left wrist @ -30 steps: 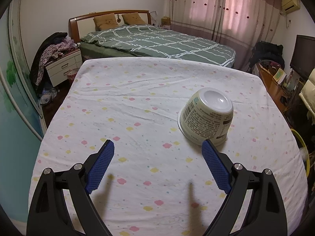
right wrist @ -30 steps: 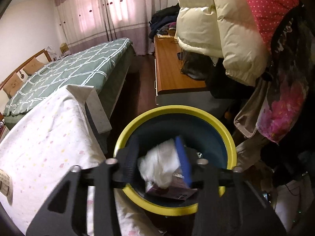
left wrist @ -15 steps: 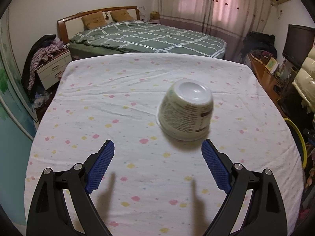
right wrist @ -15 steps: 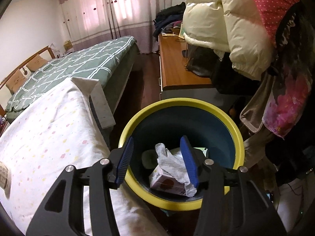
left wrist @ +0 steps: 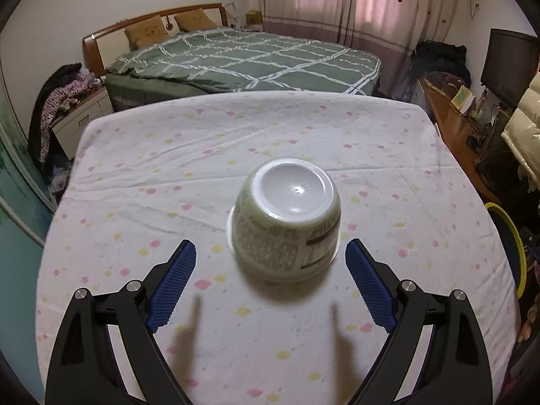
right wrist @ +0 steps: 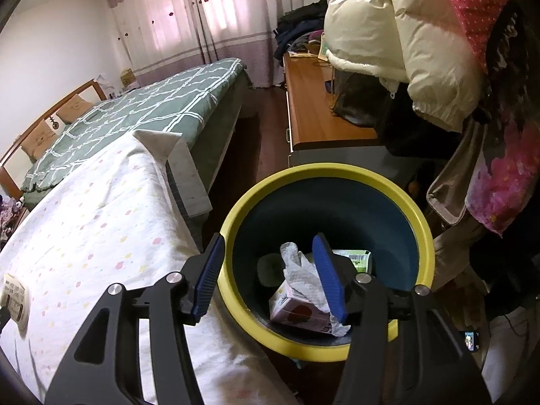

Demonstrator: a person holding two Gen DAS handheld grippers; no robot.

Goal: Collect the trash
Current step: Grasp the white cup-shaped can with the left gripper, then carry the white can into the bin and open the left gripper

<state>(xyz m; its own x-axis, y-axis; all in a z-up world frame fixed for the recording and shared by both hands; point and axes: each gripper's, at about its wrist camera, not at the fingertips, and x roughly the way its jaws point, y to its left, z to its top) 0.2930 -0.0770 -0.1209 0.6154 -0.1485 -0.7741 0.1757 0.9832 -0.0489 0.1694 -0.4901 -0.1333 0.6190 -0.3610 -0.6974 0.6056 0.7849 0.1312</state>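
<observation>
A white printed paper cup [left wrist: 287, 226] lies upside down on the dotted tablecloth [left wrist: 168, 175]. My left gripper [left wrist: 270, 270] is open, its blue pads on either side of the cup's near edge, not touching it. My right gripper [right wrist: 270, 276] is open and empty above the yellow-rimmed blue trash bin [right wrist: 388, 189]. A crumpled white tissue [right wrist: 303, 273] lies in the bin on a small pink carton [right wrist: 293, 314]. The cup's edge shows at the far left of the right wrist view [right wrist: 13, 297].
The bin's rim [left wrist: 509, 236] stands by the table's right edge. A green plaid bed [left wrist: 249, 57] lies beyond the table. A wooden desk [right wrist: 314, 108] and hanging coats [right wrist: 405, 33] crowd the right side. A nightstand [left wrist: 77, 121] with clothes stands at the left.
My right gripper opened and the tissue dropped into the bin. My left gripper moved forward and to the right, so the cup now sits centred between its pads.
</observation>
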